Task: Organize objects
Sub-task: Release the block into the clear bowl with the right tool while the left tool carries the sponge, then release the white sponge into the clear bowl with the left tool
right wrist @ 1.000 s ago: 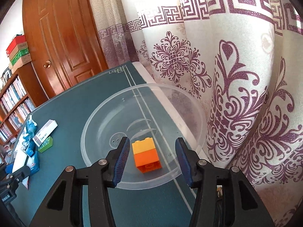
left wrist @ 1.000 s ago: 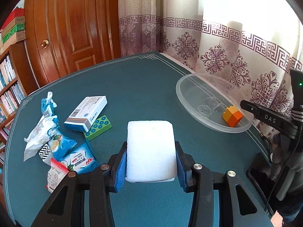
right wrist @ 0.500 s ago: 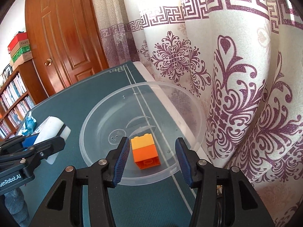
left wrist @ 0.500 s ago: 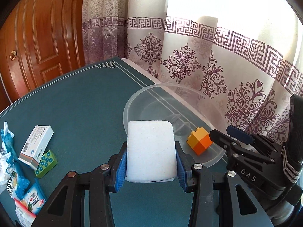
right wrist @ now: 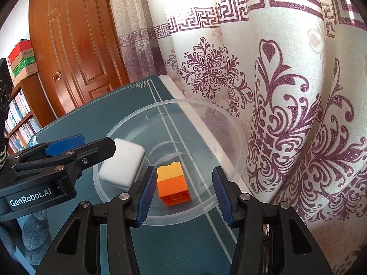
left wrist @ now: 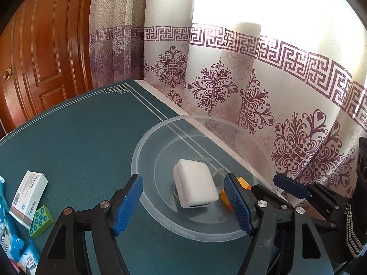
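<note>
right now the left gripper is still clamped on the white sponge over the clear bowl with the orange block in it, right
Not quite. The left gripper is open: the left wrist view shows the white sponge loose between its spread fingers, tilted inside the clear bowl. The orange block is in the bowl, as you said.

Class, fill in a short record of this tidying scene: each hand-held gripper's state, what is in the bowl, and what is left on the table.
left hand-held gripper: open, empty
right hand-held gripper: open, empty
clear bowl: white sponge, orange block
table: white box, green block, blue packets
</note>
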Demonstrator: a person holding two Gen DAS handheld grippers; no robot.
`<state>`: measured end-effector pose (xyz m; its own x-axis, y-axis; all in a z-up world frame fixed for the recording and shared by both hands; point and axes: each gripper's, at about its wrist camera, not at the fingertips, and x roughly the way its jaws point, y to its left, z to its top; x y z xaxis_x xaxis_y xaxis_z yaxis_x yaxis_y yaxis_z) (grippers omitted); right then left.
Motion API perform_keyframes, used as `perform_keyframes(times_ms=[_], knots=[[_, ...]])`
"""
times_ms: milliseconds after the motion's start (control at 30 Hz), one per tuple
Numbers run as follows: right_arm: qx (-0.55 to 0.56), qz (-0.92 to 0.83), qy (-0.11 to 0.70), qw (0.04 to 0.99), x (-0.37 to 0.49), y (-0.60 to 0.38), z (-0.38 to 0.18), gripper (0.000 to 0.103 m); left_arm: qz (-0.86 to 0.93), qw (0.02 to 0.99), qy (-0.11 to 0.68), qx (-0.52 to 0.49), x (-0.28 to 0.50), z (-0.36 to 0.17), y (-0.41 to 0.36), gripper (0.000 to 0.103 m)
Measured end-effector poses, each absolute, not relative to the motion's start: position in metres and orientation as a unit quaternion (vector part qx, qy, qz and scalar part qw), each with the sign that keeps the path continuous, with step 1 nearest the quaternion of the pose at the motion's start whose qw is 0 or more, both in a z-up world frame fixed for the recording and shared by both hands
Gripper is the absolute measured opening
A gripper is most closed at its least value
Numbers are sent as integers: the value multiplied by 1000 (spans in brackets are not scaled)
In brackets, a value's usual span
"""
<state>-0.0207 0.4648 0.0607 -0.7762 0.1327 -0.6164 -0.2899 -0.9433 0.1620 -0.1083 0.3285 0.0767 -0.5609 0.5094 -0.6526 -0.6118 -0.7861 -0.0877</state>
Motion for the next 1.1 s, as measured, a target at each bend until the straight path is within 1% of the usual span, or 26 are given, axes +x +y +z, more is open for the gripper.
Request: perform_keyframes(times_ms=[167, 467, 600, 700, 800, 967, 1100], knots=[[-316, 935, 122, 110, -22, 461, 60, 52, 890, 296, 81, -338, -103, 76, 318, 82], [-309, 939, 114, 101, -19, 450, 66, 52, 904, 261, 86, -328, -88, 81, 297, 95], [-304, 942, 110, 95, -17, 443, 70, 52, 907, 249, 86, -327, -81, 82, 287, 97], [-300, 943, 109, 90, -15, 438, 72, 55, 911, 238, 88, -327, -76, 83, 278, 99], [-300, 944, 107, 84, -14, 432, 73, 56, 913, 227, 89, -326, -72, 83, 268, 101], [-300, 946, 101, 72, -12, 418, 74, 57, 919, 201, 91, -328, -66, 81, 251, 102], [-300, 947, 96, 62, -11, 406, 75, 61, 922, 185, 89, -330, -62, 79, 235, 102]])
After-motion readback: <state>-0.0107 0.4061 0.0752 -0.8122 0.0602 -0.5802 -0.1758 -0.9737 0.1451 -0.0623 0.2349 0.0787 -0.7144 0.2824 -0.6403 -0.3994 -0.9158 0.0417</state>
